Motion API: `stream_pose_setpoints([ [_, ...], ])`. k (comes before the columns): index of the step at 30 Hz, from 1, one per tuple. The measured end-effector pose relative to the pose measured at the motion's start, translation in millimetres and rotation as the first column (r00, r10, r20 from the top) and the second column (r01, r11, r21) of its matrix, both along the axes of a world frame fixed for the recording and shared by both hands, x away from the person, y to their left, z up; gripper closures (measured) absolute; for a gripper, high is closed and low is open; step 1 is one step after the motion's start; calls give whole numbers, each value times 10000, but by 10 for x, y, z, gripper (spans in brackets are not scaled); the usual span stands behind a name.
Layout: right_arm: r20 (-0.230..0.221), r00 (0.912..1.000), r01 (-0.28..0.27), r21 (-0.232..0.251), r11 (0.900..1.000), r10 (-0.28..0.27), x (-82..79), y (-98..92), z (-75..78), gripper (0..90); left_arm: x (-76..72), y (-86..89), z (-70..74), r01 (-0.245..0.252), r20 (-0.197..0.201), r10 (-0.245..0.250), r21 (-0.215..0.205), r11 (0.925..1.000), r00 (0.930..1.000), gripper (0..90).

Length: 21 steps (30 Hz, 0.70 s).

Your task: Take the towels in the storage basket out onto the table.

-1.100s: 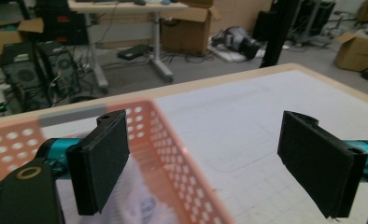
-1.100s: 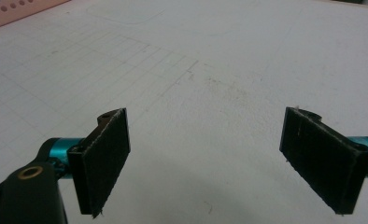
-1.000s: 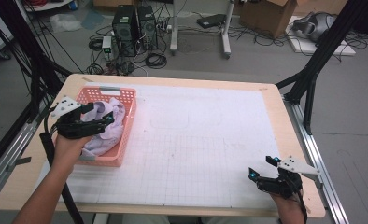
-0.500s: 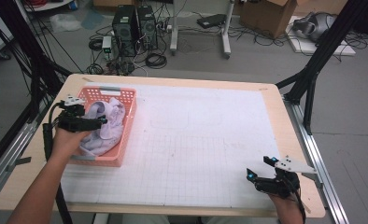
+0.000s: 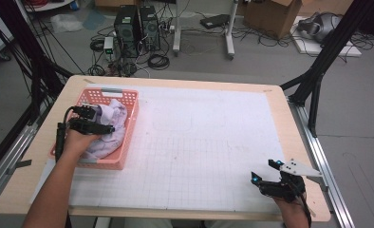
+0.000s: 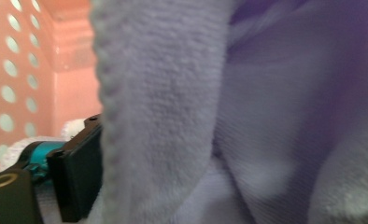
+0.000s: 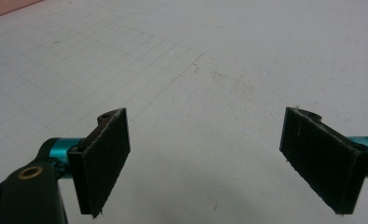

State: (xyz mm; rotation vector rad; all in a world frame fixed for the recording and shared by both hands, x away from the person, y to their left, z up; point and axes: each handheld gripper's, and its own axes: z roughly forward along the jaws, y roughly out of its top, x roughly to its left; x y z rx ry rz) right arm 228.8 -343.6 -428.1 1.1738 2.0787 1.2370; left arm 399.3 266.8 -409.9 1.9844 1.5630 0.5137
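The left claw (image 5: 102,127) is digging into the lavender towel (image 5: 110,124) inside the pink basket (image 5: 128,124), its spread unclear, and should be biting one thick fold before lifting.

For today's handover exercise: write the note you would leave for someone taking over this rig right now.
Left gripper: down in the pink basket, pressed into the lavender towel; a fold hides one jaw, so the grip is unclear.
Right gripper: open, holding nothing, at the near right of the white mat.
Done: nothing is out of the basket.
Left: probably secure the towel and lift it onto the mat.
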Motion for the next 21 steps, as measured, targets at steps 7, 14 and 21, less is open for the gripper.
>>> stream_pose_setpoints([
  [7,-44,10000,-16,-43,10000,16,-4,1,-2,148,27,39,-88,153,-343,-166,-358,9992,9993,23],
  [14,-93,9999,112,-60,9999,-112,-4,0,-4,148,51,-22,-119,110,-417,-94,396,9992,9991,101],
  [21,-92,9999,123,-82,9999,-124,-8,-5,4,148,4,-25,-48,191,-210,-182,462,9988,9996,447],
])
